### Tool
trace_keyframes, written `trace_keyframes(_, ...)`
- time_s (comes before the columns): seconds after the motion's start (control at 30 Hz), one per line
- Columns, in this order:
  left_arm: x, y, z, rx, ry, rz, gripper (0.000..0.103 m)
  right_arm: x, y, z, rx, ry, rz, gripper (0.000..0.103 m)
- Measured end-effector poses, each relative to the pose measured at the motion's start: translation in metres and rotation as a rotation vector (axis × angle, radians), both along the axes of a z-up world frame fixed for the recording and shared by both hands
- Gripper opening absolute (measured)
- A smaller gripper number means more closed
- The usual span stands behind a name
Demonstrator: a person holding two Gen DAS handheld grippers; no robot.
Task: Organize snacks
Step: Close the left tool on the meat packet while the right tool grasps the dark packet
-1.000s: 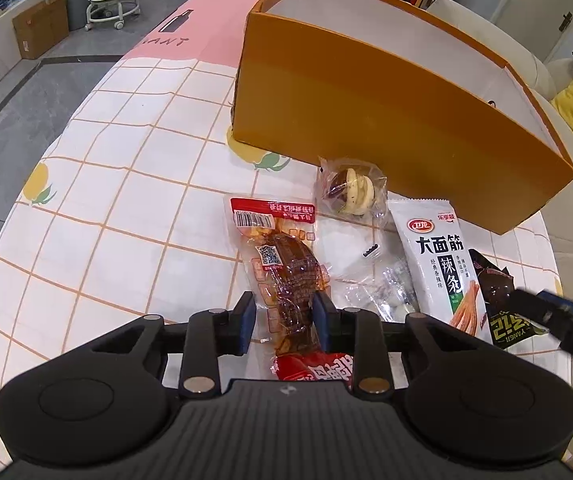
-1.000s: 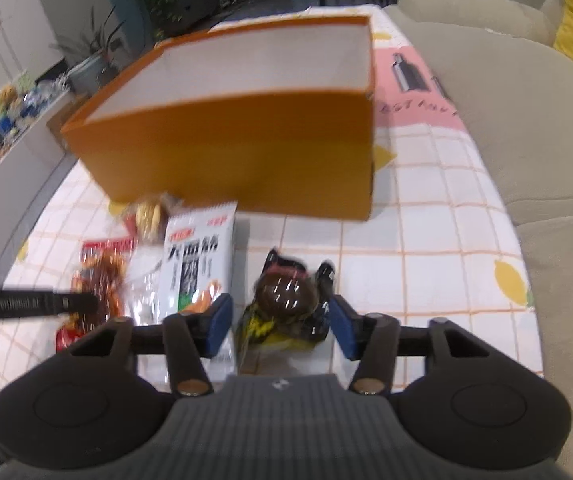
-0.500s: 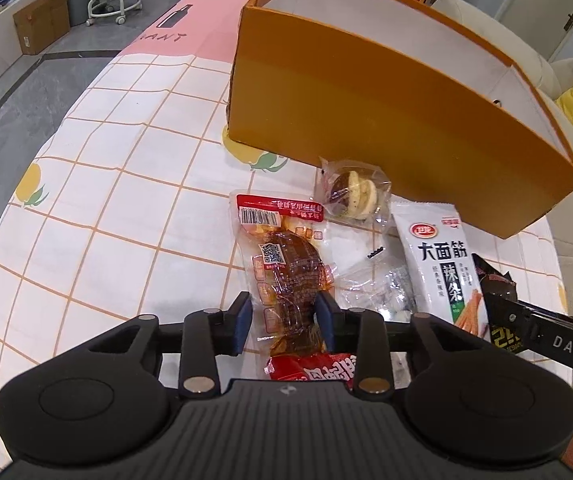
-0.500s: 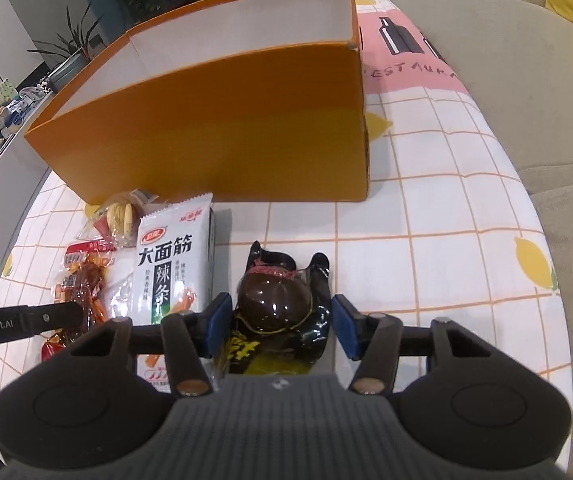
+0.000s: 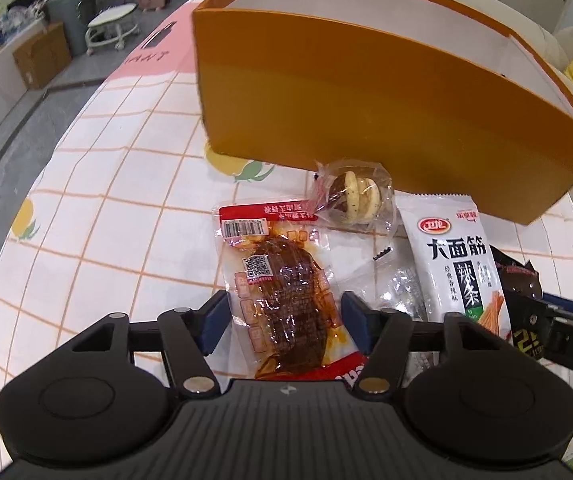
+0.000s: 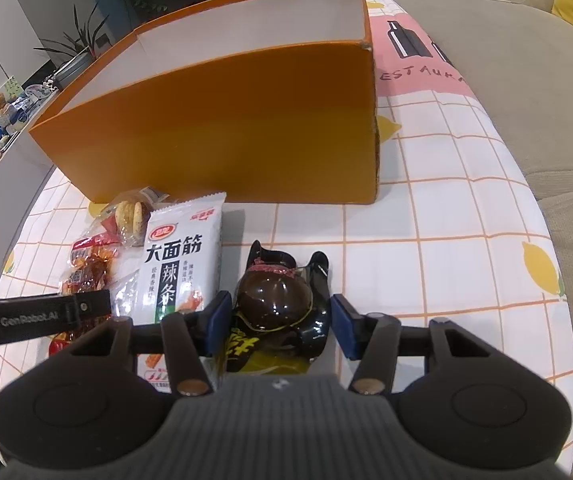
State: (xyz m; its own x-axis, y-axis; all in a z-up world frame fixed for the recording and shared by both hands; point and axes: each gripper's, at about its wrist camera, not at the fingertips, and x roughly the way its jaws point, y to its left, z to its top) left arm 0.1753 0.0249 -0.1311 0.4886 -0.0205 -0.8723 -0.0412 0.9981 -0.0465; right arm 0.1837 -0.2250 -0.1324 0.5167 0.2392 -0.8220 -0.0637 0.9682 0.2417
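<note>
Currently, in the left wrist view, the left gripper (image 5: 284, 316) is seen low over a checked table (image 5: 98, 216), its jaws spread wide on either side of a clear packet of brown braised meat (image 5: 282, 292). The blue pads stand just beside the packet's edges, and nothing is held. One tall orange box (image 5: 366, 92), open at the top and white inside, stands behind the snacks. Five snack packets are counted in this view: the meat packet, one small clear bag holding a round biscuit-like snack (image 5: 352, 198), one white spicy-strip packet (image 5: 456, 264), one crumpled clear wrapper (image 5: 400, 288) between the meat and the white packet, and one dark packet (image 5: 514, 280) at the far right, partly hidden by the other tool. The step in hand is judged to be the grasp: the jaws need to be closed on the meat packet, which then must be lifted above the box wall.

In the right wrist view, the right gripper (image 6: 280, 322) is likewise seen with jaws wide apart, straddling the dark packet (image 6: 274, 300), whose glossy brown bulge lies between the pads. Whether the pads touch it cannot be told; it is not yet held. The same box (image 6: 222, 128) stands behind, with the white packet (image 6: 178, 260), the biscuit bag (image 6: 130, 214) and the meat packet (image 6: 86, 268) to the left. The next move is judged to call for closing on the slippery bulge without letting it squirt out.
</note>
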Motion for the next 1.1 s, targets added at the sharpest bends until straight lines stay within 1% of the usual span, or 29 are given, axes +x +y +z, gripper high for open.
trace_keyframes(0.03,0.0,-0.001,0.0,0.005,-0.008,-0.006,0.062,0.0,0.0,0.0,0.0,-0.001,0.001,0.052)
trace_keyframes(0.17,-0.001,0.002,0.0,-0.012,-0.015,-0.003,0.058,-0.002,0.0,0.0,-0.001,-0.004,0.003,0.051)
trace_keyframes(0.33,-0.004,0.004,0.004,-0.006,-0.027,-0.008,0.053,-0.005,0.003,0.002,0.006,-0.011,0.019,0.046)
trace_keyframes(0.43,-0.009,0.005,0.01,-0.019,-0.038,0.002,0.052,-0.007,0.007,0.004,-0.018,-0.015,0.037,0.045)
trace_keyframes(0.47,-0.01,0.006,0.012,-0.019,-0.044,0.006,0.049,-0.007,0.008,0.005,-0.021,-0.015,0.039,0.045)
trace_keyframes(0.5,-0.012,0.007,0.015,-0.013,-0.052,0.011,0.035,-0.008,0.008,0.006,-0.021,-0.017,0.039,0.045)
trace_keyframes(0.57,-0.014,0.012,0.02,-0.05,-0.064,0.023,0.027,-0.01,0.007,0.009,-0.02,-0.022,0.037,0.045)
trace_keyframes(0.63,-0.013,0.015,0.024,-0.074,-0.062,0.031,0.025,-0.012,0.006,0.013,-0.024,-0.03,0.038,0.045)
trace_keyframes(0.7,-0.014,0.015,0.023,-0.071,-0.055,0.023,0.025,-0.013,0.005,0.016,-0.028,-0.037,0.039,0.045)
trace_keyframes(0.77,-0.016,0.014,0.022,-0.086,-0.058,0.019,0.025,-0.015,0.006,0.017,-0.029,-0.039,0.042,0.045)
trace_keyframes(0.8,-0.017,0.014,0.024,-0.093,-0.062,0.017,0.012,-0.015,0.006,0.017,-0.028,-0.038,0.043,0.045)
trace_keyframes(0.83,-0.018,0.014,0.026,-0.092,-0.074,0.014,0.006,-0.016,0.007,0.017,-0.027,-0.038,0.046,0.045)
trace_keyframes(0.93,-0.021,0.012,0.034,-0.124,-0.079,-0.005,0.003,-0.02,0.009,0.019,-0.028,-0.039,0.061,0.045)
trace_keyframes(1.03,-0.024,0.007,0.035,-0.109,-0.082,-0.027,0.003,-0.023,0.011,0.018,-0.025,-0.031,0.069,0.045)
trace_keyframes(1.1,-0.025,0.007,0.036,-0.125,-0.084,-0.033,0.003,-0.025,0.013,0.019,-0.023,-0.029,0.075,0.045)
